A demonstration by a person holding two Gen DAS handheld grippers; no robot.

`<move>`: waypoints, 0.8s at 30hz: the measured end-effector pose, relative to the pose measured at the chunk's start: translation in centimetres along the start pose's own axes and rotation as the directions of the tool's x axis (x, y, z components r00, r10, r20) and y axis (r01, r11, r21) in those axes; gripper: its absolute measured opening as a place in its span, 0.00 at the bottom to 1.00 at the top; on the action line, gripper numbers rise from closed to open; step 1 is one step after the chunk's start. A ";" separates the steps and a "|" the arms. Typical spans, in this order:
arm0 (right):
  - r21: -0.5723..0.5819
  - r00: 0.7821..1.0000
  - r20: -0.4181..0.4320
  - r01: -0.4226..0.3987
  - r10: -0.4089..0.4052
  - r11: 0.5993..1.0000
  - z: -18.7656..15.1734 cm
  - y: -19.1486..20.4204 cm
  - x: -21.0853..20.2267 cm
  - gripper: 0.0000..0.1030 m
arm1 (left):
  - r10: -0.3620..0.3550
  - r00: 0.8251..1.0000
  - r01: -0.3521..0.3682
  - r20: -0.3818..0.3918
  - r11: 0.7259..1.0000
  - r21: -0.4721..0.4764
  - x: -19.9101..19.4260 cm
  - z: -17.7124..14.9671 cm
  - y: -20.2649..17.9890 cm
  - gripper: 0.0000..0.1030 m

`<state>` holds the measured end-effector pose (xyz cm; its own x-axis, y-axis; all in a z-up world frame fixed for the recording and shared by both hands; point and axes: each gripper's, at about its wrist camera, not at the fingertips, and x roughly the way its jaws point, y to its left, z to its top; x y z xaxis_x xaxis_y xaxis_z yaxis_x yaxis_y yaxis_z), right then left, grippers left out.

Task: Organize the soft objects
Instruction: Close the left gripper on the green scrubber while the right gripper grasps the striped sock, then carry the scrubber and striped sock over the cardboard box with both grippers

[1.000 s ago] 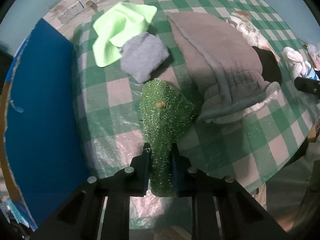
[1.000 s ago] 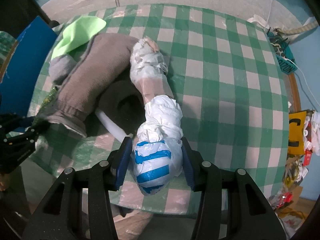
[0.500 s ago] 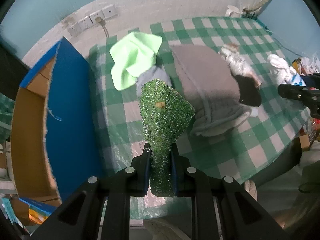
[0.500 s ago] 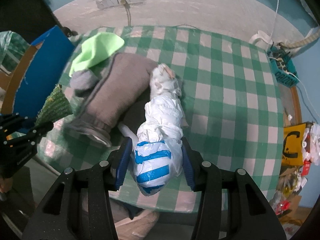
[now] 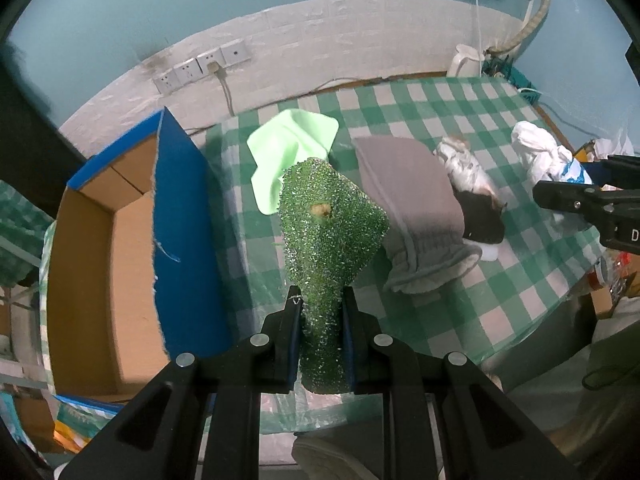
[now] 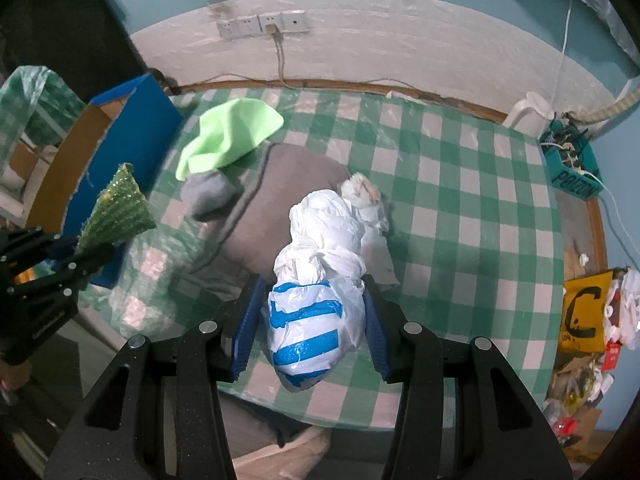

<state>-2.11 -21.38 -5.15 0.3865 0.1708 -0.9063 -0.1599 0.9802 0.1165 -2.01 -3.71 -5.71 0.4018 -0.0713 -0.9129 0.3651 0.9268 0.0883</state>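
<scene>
My left gripper (image 5: pixel 320 312) is shut on a glittery green scouring cloth (image 5: pixel 328 232), held in the air above the table's left part, beside the open blue cardboard box (image 5: pixel 180 216). My right gripper (image 6: pixel 310 300) is shut on a knotted white plastic bag with blue stripes (image 6: pixel 316 280), lifted over the table's near side. On the green checked tablecloth (image 6: pixel 460 208) lie a grey garment (image 5: pixel 412 200), a lime-green cloth (image 5: pixel 288 148), a small grey cloth (image 6: pixel 208 194) and a pale taped bundle (image 5: pixel 464 164). The green cloth (image 6: pixel 116 208) and left gripper (image 6: pixel 86 258) show at the right wrist view's left.
The box (image 6: pixel 96 136) stands off the table's left edge, brown inside. A white-tiled wall with sockets (image 5: pixel 200 68) runs behind the table. A white kettle (image 6: pixel 528 114) and a teal basket (image 6: pixel 572 160) sit at the far right corner. Clutter lies on the floor at right.
Both grippers have risen from the table with their loads. The scouring cloth and the striped bag now hang higher, and the views take in more of the box and wall.
</scene>
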 end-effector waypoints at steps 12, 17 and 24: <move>-0.051 0.998 0.046 -0.045 0.047 0.998 2.0 3.7 -1.9 0.46 | 0.029 0.997 -0.027 0.066 0.999 -0.029 -2.6 0.4 2.3 0.17; -0.084 0.996 0.057 -0.059 0.063 0.995 3.1 5.7 -2.2 0.47 | 0.049 0.995 -0.043 0.092 0.997 -0.065 -3.7 0.2 4.3 0.17; -0.134 0.994 0.062 -0.081 0.090 0.988 4.9 9.4 -2.1 0.47 | 0.068 0.991 -0.056 0.112 0.993 -0.108 -4.4 -0.3 6.9 0.17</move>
<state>0.00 -12.00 -0.19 0.4264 0.2643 -0.8650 -0.3109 0.9409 0.1343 -1.50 3.08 -1.20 0.5170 -0.0489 -0.8546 0.2492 0.9637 0.0956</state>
